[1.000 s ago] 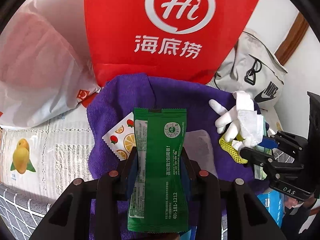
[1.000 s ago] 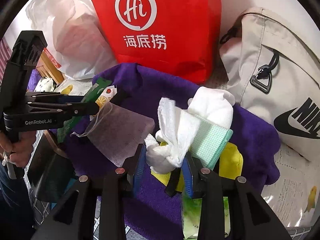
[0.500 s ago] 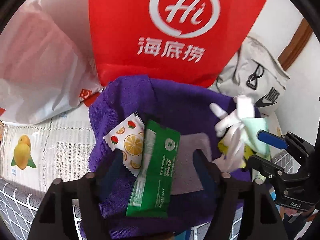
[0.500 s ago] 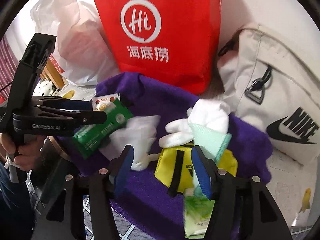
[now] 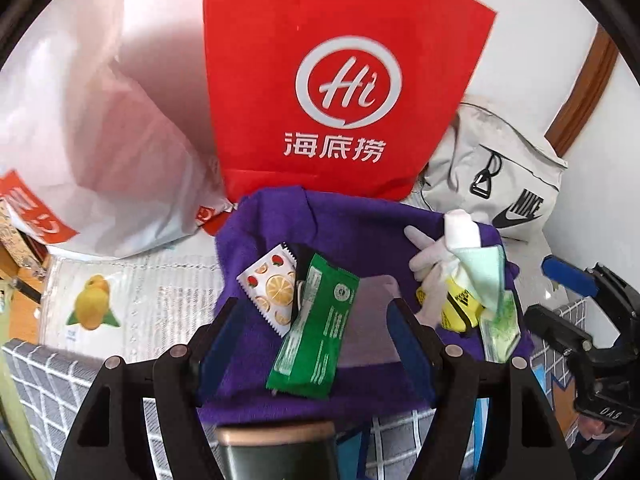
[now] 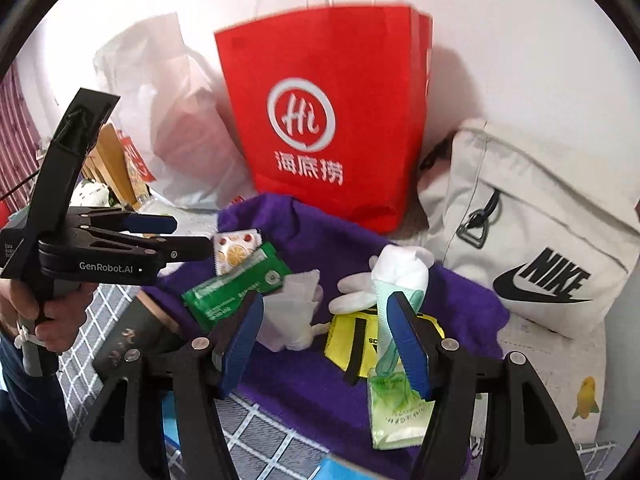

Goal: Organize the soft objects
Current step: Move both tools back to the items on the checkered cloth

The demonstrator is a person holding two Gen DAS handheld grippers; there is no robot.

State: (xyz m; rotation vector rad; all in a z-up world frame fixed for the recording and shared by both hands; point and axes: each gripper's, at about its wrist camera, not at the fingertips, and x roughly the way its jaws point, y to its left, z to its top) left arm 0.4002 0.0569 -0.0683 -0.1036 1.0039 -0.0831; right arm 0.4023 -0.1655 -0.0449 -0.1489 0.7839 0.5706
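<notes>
Soft items lie gathered on a purple towel (image 5: 352, 236) spread over a grid-patterned surface (image 5: 44, 384); whether that is a counter or a bed cannot be told.

Left group: green sachet (image 5: 316, 328) lying flat, tilted, overlapping the edge of a white fruit-print sachet (image 5: 270, 284). A translucent white pouch (image 6: 296, 312) sits just beside the green sachet, toward the middle of the towel.

Right group: white glove (image 6: 356, 292), white sock (image 6: 402, 268) with a mint-green cloth (image 6: 384, 308) draped below it, yellow pouch with black stripe (image 6: 354, 344) beneath, and a pale green tissue pack (image 6: 394, 412) at the towel's near edge. These touch or overlap one another.

Left tool (image 5: 316, 328): jaws wide apart, having just been opening; the green sachet is seen between the blue pads (image 5: 224, 328), but the pads do not press on it. Nothing held.

Right tool (image 6: 326, 340): jaws also well apart, having just been opening. The right pad (image 6: 408, 340) overlaps the mint-green cloth in view; contact cannot be told, no grip visible. Nothing held.

In the right wrist view, a hand (image 6: 52, 320) grips the left tool's handle at frame left.

Behind the towel: red paper bag (image 6: 332, 120) with white logo, upright against the wall. To its left, a white plastic bag (image 5: 100, 128). To its right, a beige Nike bag (image 6: 532, 240), touching the towel's far right edge. A white sheet printed with a yellow fruit (image 5: 94, 304) lies left of the towel.
</notes>
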